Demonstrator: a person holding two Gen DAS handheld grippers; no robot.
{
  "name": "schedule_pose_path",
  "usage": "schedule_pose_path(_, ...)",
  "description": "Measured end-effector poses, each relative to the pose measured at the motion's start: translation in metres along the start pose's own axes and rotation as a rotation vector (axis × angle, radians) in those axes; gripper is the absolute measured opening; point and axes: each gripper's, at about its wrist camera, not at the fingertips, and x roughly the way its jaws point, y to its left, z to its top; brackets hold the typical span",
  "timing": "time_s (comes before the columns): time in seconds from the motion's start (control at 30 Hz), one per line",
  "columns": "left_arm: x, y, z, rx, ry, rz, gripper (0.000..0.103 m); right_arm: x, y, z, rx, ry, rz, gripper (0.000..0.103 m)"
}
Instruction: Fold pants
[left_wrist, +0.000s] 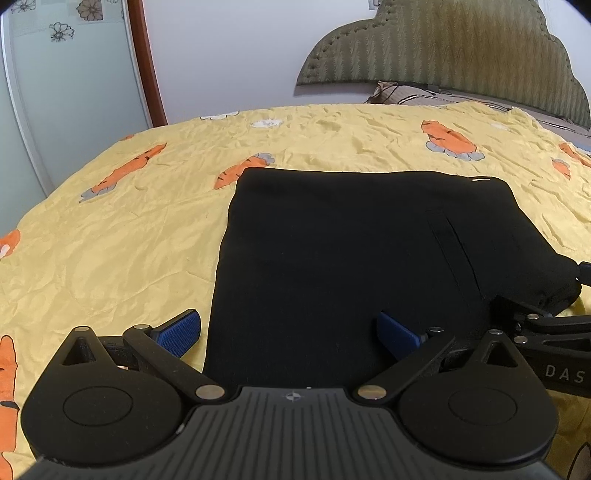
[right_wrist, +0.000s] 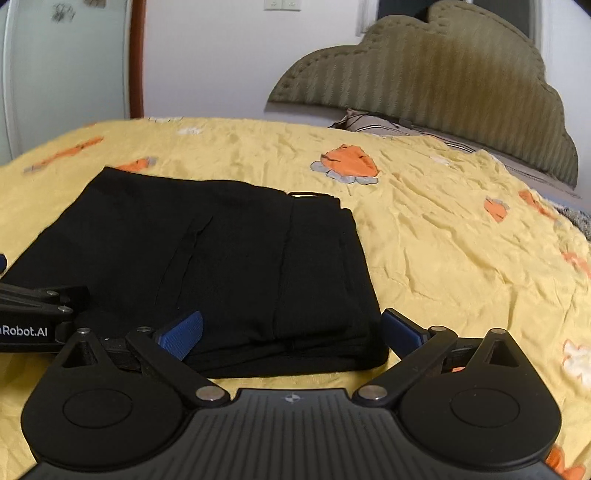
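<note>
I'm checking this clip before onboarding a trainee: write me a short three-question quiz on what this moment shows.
1. True or false: the black pants lie folded into a compact stack on the yellow bedspread.
2. Is the right claw A) open, B) shut on cloth, or C) out of view?
3. Fill in: the bedspread's orange prints are ____.

Key: 1 true; 2 A, and the left claw is open as well; 3 carrots.

In the left wrist view, the right gripper (left_wrist: 576, 273) reaches in from the right edge, its black body printed with the white letters "DAS", cut off by the frame. In the right wrist view, the left gripper (right_wrist: 2, 264) carries "Robot.AI" in white, its beginning cropped.
</note>
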Motion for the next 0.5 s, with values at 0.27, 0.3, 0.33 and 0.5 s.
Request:
schedule_pose_path(0.27, 0.0017, 0.0022, 0.0009, -0.017, 0.010, -0.008, 0.103, -0.0045, -0.0027, -0.0029, 0.024, 0.013, 0.012, 0.103)
schedule_pose_path(0.3, 0.0023, 0.0032, 0.0012, -0.023, 0.013, -0.012, 0.103, -0.0047, -0.0030, -0.0027, 0.027, 0.016, 0.012, 0.103)
schedule_pose_path(0.33, 0.0025, 0.0039, 0.0013, -0.028, 0.016, -0.014, 0.103, -0.0060, -0.0033, -0.0034, 0.031, 0.017, 0.013, 0.103)
schedule_pose_path(0.5, -0.0001, 0.0014, -0.0010, -0.020, 0.009, -0.006, 0.103, -0.0090, -0.0064, -0.0055, 0.052, 0.027, 0.028, 0.103)
